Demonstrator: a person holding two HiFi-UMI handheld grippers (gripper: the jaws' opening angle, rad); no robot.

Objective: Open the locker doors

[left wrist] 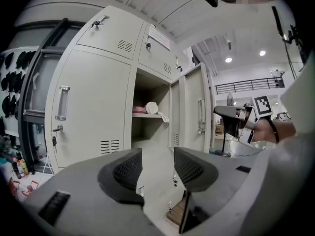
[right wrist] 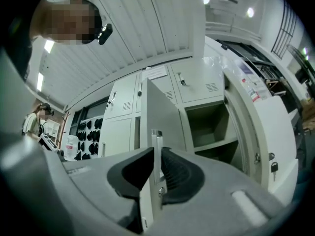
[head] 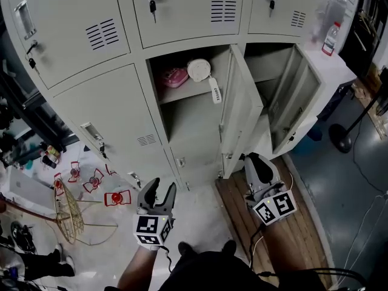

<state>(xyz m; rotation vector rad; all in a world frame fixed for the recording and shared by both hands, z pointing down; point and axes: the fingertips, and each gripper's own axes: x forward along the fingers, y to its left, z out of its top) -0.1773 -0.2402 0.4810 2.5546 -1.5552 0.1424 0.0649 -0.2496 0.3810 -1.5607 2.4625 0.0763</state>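
Near a wire basket (head: 68, 216), left tool (left wrist: 157, 170) gapes empty; right tool (right wrist: 156, 170) clamps the door handle (right wrist: 156, 144).

The open locker (head: 193, 117) stands ahead of the left claw (head: 162, 187). Its door (head: 239, 111) swings out rightward, its handle (right wrist: 156, 142) gripped inside the right claw (head: 256, 160). A second open locker (head: 267, 65) lies right of that claw.

Shelf: grey metal shelf (head: 185, 93) inside an open locker (head: 191, 126).
On shelf: pink flat pouch (head: 174, 76) beside white round container (head: 198, 70).
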